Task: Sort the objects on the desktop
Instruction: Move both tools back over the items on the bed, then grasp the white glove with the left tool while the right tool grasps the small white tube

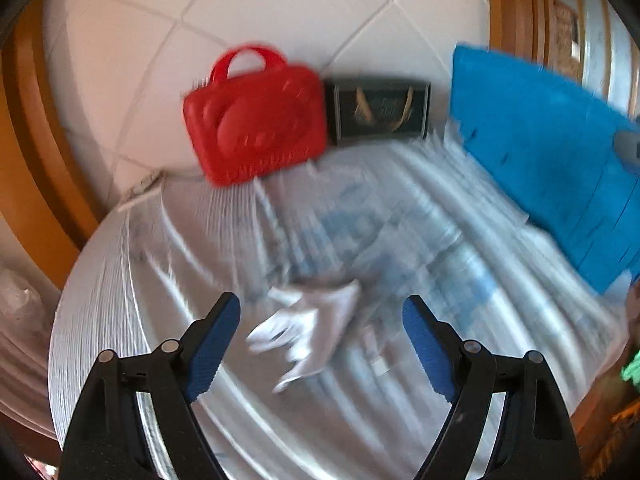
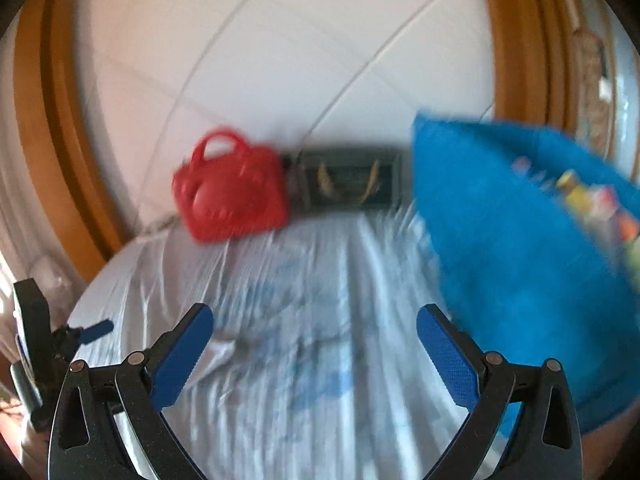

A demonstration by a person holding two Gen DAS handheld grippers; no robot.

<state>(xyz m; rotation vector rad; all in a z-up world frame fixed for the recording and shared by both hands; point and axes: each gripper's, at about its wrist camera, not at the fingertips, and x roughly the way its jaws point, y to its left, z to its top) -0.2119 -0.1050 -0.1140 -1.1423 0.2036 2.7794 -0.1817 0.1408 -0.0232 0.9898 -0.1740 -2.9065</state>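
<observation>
Left wrist view: left gripper [image 1: 321, 316] above a table [image 1: 400, 208] covered in crinkled clear plastic, jaws standing wide apart, nothing between the blue pads [image 1: 214, 346]. Crumpled white scrap [image 1: 308, 332] lying on the cover just beyond the fingertips, not touched. Red handbag-shaped case [image 1: 256, 120] at the far edge of the table, against a white tiled wall [image 1: 280, 8], tilted, handle uppermost. Dark rectangular box [image 1: 378, 110] with a gold design immediately to its right, touching or nearly so; blur prevents a firm call. Blue basket [image 1: 540, 152] along the right side of the table, well apart from the gripper. Right wrist view: right gripper [image 2: 315, 334] likewise spread wide, empty, over the same cover. Blue basket [image 2: 520, 232] close beside the right finger, holding several coloured items [image 2: 588, 204], too blurred to identify. Red case [image 2: 232, 188] and dark box [image 2: 348, 180] at the far edge. Part of the left gripper [image 2: 86, 330] visible at the left margin. Both views heavily motion-blurred.
</observation>
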